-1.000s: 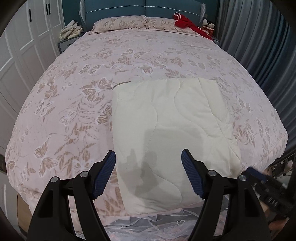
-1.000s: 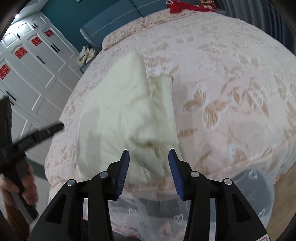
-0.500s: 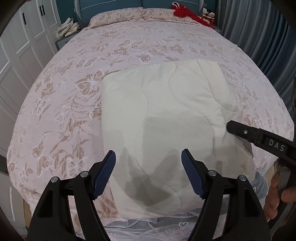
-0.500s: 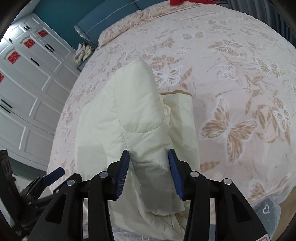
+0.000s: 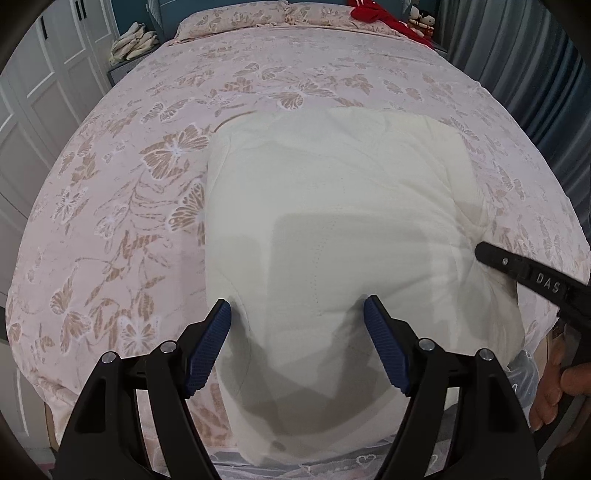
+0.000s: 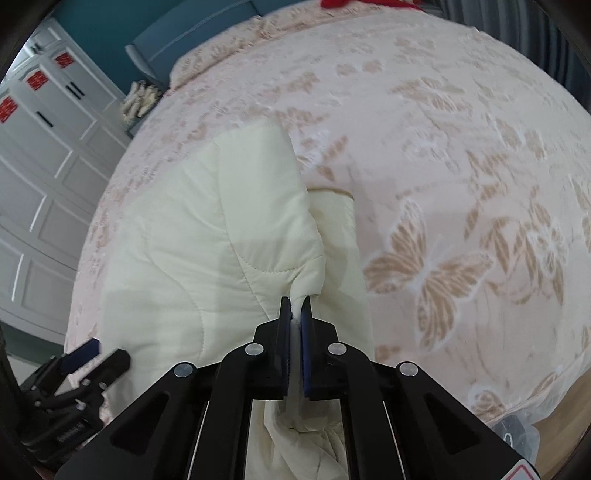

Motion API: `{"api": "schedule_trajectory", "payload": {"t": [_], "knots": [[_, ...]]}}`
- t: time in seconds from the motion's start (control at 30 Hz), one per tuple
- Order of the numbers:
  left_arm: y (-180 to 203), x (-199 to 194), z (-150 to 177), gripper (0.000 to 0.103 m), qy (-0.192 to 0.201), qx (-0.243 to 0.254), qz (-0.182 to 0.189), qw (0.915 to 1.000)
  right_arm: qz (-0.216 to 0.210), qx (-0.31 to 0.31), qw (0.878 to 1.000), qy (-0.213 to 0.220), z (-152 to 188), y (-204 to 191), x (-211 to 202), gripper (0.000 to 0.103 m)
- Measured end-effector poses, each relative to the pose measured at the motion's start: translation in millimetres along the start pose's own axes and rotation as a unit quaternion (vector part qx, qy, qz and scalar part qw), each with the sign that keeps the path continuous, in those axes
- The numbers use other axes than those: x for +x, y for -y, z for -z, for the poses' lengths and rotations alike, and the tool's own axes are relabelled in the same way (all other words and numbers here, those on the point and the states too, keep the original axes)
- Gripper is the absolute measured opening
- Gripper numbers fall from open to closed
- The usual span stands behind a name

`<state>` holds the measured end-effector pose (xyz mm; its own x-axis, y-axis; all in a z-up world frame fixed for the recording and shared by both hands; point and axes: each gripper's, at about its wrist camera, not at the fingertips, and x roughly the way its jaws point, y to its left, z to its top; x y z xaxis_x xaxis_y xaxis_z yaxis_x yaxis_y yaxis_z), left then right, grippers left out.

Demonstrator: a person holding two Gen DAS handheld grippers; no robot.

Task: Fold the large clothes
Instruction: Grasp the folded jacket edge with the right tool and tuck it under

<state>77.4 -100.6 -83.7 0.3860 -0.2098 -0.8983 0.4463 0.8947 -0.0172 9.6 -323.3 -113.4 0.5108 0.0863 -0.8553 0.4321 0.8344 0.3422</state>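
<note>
The cream quilted garment [image 5: 332, 229] lies folded near the foot of the bed [image 5: 110, 221], its edge pinched in the just-closed right gripper [image 6: 294, 310], seemingly for lifting, while the left gripper [image 5: 297, 314] hovers wide open, empty.

A butterfly-patterned bedspread [image 5: 147, 221] covers the bed, with a red garment [image 5: 384, 18] by the pillows [image 5: 236, 16].

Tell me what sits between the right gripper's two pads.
A pinched fold of the cream quilted garment fills the right gripper, seen in the right wrist view.
</note>
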Motion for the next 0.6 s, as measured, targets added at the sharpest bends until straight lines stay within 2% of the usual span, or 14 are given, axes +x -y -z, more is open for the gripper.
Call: {"api": "schedule_trajectory", "payload": {"t": [0.37, 0.5, 0.6], "knots": [[15.8, 25.9, -4.0, 0.078, 0.001, 0.034, -0.037, 0.9987, 0.052, -0.015, 0.998, -0.035, 8.8, 7.3, 45.7, 0.003], [17.4, 34.4, -4.9, 0.081, -0.001, 0.038, -0.045, 0.9983, 0.084, -0.054, 0.994, -0.038, 10.8, -3.5, 55.1, 0.004], [19.5, 37.8, -4.4, 0.082, 0.0, 0.041, -0.051, 0.9979, 0.122, -0.104, 0.987, -0.03, 14.7, -16.4, 58.8, 0.004]]}}
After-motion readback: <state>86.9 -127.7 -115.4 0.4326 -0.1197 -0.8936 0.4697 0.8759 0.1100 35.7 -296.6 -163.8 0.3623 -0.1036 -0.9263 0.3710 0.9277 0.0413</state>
